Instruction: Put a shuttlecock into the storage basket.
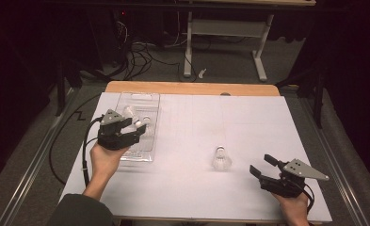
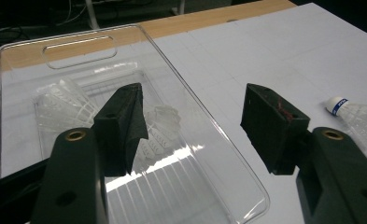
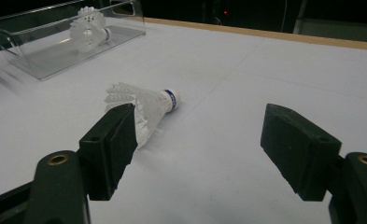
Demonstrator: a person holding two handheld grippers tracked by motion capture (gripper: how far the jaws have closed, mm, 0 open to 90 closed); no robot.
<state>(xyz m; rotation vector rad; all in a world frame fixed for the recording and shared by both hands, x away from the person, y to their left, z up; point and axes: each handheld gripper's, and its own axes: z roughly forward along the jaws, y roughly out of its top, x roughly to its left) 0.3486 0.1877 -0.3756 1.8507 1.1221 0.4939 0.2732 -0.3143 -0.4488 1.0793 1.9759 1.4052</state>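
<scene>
White sheeting (image 1: 197,141) is laid over most of a wooden table (image 1: 192,88), whose bare edge is seen along the far side; beyond it a grey floor, tangled cables (image 1: 140,59) and the white legs of another table (image 1: 188,52) are set against a dark room. At the left of the high view, the left gripper (image 1: 136,126) is held in a hand (image 1: 105,157) over a clear plastic tray (image 1: 126,101), its jaws spread wide and nothing held between them. Faint grid lines on the sheet and a cut-out handle in the tray's far wall are made out in the left gripper view, where the tray (image 2: 246,177) is looked into from above; two white shuttlecocks are seen lying inside it, a larger one (image 2: 62,105) toward the far left and a second one (image 2: 160,126) partly hidden behind the left jaw. Toward the middle of the table, well apart from the tray, a third shuttlecock (image 1: 221,158) is seen on the sheet. In the right gripper view that loose shuttlecock (image 3: 146,105) is shown lying on its side, its white cork with a blue band pointed away from the tray, and the tray (image 3: 36,70) is seen farther off with a shuttlecock in it. At the right, the right gripper (image 1: 260,165) is held low over the sheet near the table's near edge, its jaws wide apart and empty.
</scene>
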